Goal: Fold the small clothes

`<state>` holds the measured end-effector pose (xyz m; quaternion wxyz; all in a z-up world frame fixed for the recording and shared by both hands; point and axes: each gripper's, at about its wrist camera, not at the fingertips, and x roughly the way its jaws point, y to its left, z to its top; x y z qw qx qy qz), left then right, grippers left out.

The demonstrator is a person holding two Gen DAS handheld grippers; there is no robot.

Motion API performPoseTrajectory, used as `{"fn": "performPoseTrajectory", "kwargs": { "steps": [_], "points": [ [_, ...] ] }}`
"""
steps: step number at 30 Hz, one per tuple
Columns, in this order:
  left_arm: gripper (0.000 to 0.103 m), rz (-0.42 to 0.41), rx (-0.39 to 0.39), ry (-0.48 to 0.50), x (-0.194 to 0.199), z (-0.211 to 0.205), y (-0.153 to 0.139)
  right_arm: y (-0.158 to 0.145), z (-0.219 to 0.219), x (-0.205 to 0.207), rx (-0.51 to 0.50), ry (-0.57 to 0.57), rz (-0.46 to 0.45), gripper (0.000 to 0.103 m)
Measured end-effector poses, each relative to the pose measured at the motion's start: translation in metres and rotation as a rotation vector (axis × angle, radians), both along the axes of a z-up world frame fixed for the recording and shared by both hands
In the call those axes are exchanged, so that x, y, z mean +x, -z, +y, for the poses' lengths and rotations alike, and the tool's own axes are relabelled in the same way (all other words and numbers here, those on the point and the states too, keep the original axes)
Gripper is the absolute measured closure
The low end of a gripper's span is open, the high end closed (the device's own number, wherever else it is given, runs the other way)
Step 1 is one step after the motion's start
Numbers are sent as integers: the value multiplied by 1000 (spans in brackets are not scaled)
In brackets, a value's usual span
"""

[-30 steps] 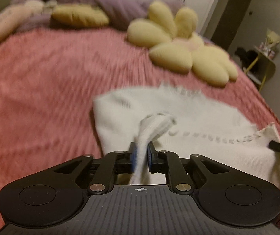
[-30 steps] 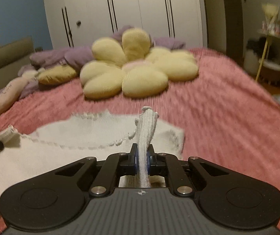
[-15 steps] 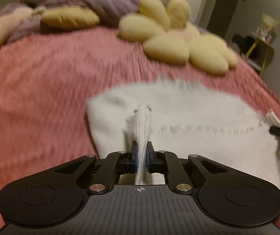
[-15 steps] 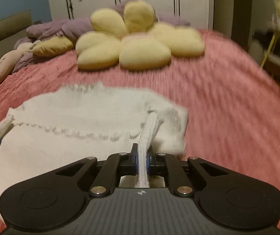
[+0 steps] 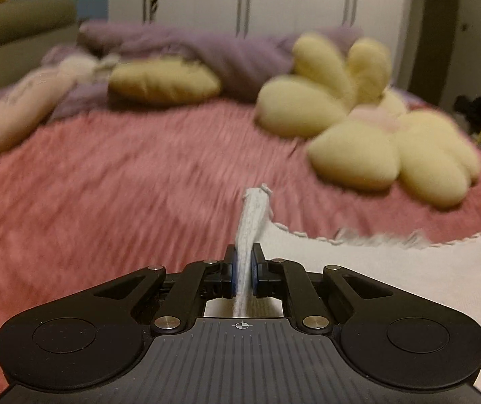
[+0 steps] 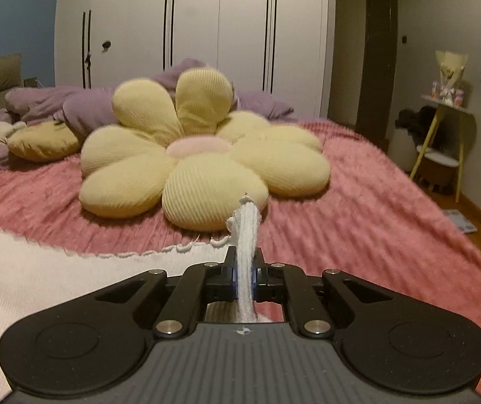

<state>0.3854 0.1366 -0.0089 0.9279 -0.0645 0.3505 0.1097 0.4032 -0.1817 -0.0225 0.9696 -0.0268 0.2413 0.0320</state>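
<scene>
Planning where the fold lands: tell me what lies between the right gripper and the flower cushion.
Right wrist view: only bare pink bedspread between right gripper, shut on the white knit garment, and flower cushion.

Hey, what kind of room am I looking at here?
Most likely a bedroom: a bed under a pink cover, a flower cushion with a purple duvet bunched behind it, and a white wardrobe along the far wall.
</scene>
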Motion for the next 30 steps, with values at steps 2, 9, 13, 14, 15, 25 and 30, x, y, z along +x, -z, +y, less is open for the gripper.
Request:
{"fn": "performPoseTrajectory", "kwargs": {
  "steps": [2,9,13,14,15,25,30],
  "points": [
    [92,44,3,-18,5,-2,21,15,4,8,-24,7,26,96],
    [80,79,10,-43,6,0,46,59,5,14,-68,32,85,90],
    [57,90,58,-62,9,-2,49,64,1,18,-59,54,101,72],
    [52,91,58,-64,8,-1,48,64,-1,20,-57,72,104,65],
    [49,93,47,-64,7,2,47,62,-5,21,-50,97,108,50],
    [25,-14,-34,-29,-33,-12,13,31,-24,-43,92,45,-7,40],
    [25,27,-1,42,-43,-28,29,39,-1,-57,114,-108,74,71]
  ]
}}
